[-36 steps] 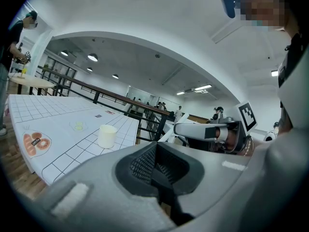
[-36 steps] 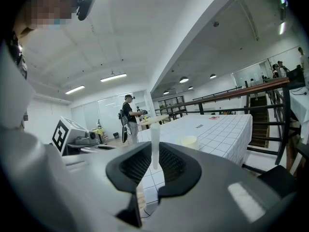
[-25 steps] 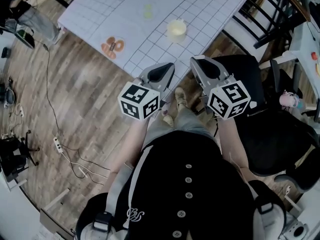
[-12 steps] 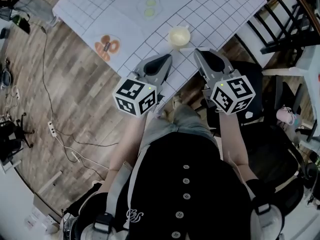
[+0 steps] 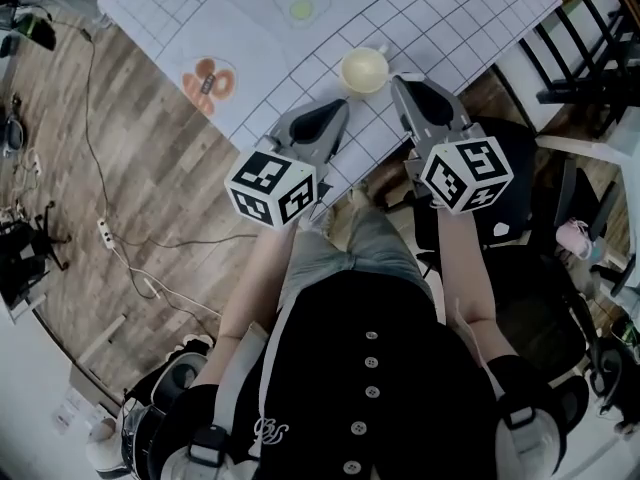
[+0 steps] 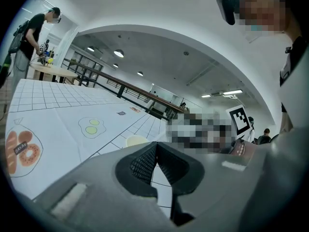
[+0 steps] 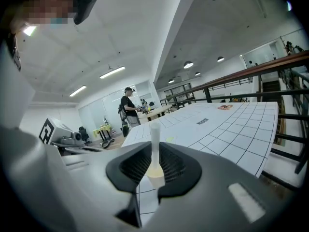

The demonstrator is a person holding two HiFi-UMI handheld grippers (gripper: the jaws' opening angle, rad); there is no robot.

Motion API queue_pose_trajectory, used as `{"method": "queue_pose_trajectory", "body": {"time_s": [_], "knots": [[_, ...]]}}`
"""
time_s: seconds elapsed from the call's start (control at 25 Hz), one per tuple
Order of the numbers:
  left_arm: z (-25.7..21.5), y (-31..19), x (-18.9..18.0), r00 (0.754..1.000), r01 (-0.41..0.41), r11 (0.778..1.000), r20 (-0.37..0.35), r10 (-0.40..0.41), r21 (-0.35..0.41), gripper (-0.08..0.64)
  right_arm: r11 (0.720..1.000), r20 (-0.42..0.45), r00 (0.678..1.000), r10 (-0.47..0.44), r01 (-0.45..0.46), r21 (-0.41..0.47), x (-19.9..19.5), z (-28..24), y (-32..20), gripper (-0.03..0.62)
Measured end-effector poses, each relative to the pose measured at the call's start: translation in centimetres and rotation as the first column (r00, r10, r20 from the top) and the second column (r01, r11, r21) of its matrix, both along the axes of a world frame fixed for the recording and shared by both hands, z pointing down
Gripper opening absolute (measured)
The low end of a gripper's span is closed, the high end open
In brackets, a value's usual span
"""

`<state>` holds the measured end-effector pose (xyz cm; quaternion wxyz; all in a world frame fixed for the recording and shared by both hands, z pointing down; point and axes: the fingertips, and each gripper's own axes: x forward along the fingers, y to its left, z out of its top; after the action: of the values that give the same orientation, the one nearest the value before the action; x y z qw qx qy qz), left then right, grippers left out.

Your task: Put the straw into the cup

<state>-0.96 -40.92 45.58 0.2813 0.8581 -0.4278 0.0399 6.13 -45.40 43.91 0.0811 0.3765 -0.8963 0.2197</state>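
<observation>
Since our right gripper (image 7: 155, 153) pinches the straw (image 7: 154, 132) upright between its jaws, just right of the cup (image 5: 363, 69) at the table's (image 5: 470, 18) near edge, we should carry the straw over the rim, hold it vertical, lower, then release. Our left gripper (image 6: 155, 149), jaws pressed together and empty, could steady the cup.

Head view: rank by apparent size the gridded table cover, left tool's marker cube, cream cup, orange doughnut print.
1. White gridded table cover.
2. Black-and-white marker cube on the left tool, enlarged by nearness.
3. Orange doughnut print and round cream cup: about alike, unranked.
</observation>
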Motion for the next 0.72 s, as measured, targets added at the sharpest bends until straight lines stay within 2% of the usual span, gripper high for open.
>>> {"method": "queue_pose_trajectory", "body": {"time_s": [0.36, 0.72], "knots": [[2.4, -0.5, -0.5, 1.000, 0.024, 0.999, -0.015, -0.024, -0.042, 0.000, 1.000, 0.009, 1.000, 0.013, -0.012, -0.029, -0.5, 2.4, -1.1, 0.048], [2.9, -1.4, 0.1, 0.999, 0.016, 0.999, -0.040, -0.018, -0.038, -0.002, 0.999, -0.001, 1.000, -0.017, 0.017, -0.044, -1.5, 3.7, -1.2, 0.048]]}}
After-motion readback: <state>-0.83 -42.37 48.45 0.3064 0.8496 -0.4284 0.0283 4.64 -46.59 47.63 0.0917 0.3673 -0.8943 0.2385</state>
